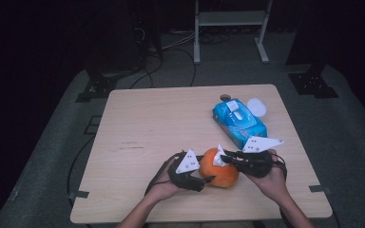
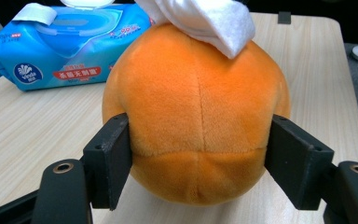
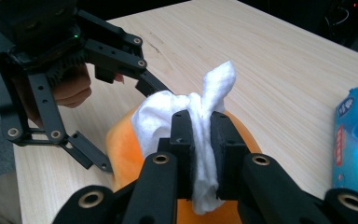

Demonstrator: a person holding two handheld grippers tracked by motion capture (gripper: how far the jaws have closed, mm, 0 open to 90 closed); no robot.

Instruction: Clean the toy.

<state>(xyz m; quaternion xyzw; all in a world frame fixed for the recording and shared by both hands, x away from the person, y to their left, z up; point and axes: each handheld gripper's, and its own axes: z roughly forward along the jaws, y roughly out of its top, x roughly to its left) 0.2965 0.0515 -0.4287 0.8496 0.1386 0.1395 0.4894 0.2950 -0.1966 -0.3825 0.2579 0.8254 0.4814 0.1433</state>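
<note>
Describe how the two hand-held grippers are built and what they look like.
Both the left gripper and the right gripper are black, built from bolted link bars with brass-coloured pivots and blocky square pads. Each carries a pale three-cornered plate on top, and thin black cables trail back. The person's forearms are bare.

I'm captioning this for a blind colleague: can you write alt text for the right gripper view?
The right gripper pinches a white wipe on top of an orange plush ball. Beyond, the left gripper straddles the ball on a wooden table; a blue pack lies at right.
</note>
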